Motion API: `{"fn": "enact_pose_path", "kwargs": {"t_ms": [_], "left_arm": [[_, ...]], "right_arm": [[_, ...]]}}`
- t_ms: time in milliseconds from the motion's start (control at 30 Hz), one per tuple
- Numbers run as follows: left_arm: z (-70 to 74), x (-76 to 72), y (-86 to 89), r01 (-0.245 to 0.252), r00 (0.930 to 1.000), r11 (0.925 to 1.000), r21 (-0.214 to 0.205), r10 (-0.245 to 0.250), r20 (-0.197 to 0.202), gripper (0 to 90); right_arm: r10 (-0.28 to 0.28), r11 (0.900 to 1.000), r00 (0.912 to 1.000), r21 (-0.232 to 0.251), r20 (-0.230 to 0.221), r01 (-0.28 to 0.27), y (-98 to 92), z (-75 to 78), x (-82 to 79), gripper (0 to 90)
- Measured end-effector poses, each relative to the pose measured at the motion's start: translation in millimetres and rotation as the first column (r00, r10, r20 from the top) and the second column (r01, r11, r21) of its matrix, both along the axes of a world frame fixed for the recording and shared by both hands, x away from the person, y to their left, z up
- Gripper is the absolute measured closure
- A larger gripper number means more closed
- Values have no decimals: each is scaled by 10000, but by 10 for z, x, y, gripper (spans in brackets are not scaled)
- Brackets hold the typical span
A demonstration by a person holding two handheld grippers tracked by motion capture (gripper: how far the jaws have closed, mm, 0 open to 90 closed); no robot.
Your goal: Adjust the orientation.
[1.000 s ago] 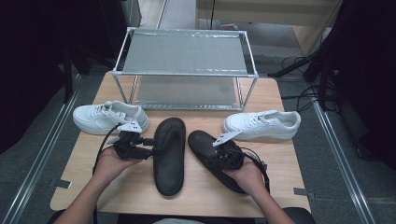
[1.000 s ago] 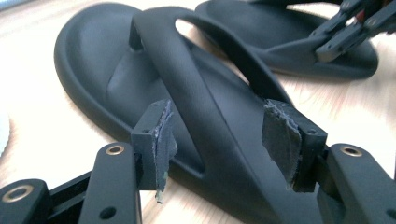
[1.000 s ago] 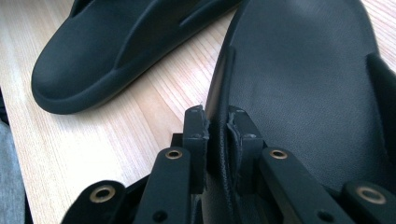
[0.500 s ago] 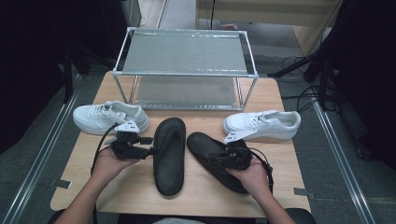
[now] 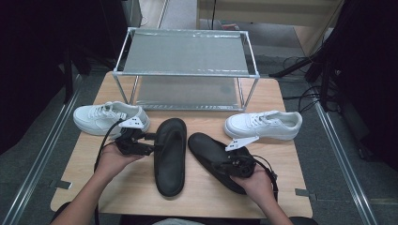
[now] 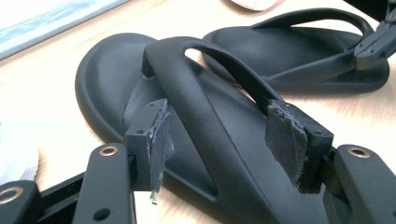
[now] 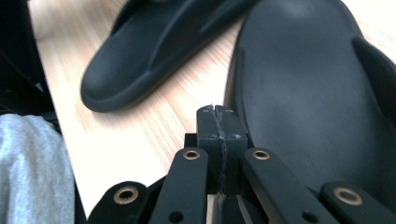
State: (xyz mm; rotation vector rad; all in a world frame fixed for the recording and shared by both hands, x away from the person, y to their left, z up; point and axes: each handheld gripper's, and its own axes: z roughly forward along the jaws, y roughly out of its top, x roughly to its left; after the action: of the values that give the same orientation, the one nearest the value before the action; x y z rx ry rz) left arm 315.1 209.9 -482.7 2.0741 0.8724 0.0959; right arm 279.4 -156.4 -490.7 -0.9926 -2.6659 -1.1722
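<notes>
On the table (image 5: 281, 98), the left gripper (image 5: 151, 143) sits just left of the left sandal (image 5: 170, 157), its jaws astride that sandal's strap. The right gripper (image 5: 219, 165) lies over the right sandal (image 5: 209, 152), jaws together beside its edge. 2 sneakers flank them: one (image 5: 105, 118) behind the left gripper, one (image 5: 263, 125) behind the right. The rack (image 5: 185, 70) stands behind all.

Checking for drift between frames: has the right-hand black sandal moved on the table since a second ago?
No. The right black sandal keeps its spot below the right white sneaker; its toe end stays as close to the left black sandal as before.
</notes>
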Motion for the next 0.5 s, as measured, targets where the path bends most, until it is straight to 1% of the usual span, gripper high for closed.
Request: {"fn": "enact_pose_path", "kwargs": {"t_ms": [100, 133, 200, 233, 333, 467, 500], "left_arm": [[1, 15, -32, 49, 9998, 9999, -131, -46, 201, 403], [-1, 16, -46, -17, 9995, 9999, -119, 21, 302, 403], [19, 38, -83, 60, 9998, 9999, 130, -63, 202, 406], [26, 44, -96, 105, 9996, 9998, 181, -110, 261, 407], [40, 49, -125, 212, 9994, 9997, 131, -216, 276, 410], [36, 89, -143, 276, 9996, 9996, 6, -276, 1, 414], [34, 97, -148, 218, 9998, 9998, -16, -218, -23, 415]], "right_arm": [[-123, 9999, 9999, -36, -120, 122, -44, -22, -18, 900], [-153, 9999, 9998, -56, -108, 152, -58, -18, -30, 900], [-236, 9997, 9997, -59, -65, 236, -87, -19, -47, 900], [-279, 9996, 9996, -49, -75, 279, -102, -20, -54, 900], [-449, 9989, 9989, -109, -103, 448, -152, -27, -66, 900], [-690, 9975, 9975, -153, -118, 688, -239, -34, -57, 900], [-781, 9969, 9968, -142, -142, 779, -266, -36, -50, 900]]}}
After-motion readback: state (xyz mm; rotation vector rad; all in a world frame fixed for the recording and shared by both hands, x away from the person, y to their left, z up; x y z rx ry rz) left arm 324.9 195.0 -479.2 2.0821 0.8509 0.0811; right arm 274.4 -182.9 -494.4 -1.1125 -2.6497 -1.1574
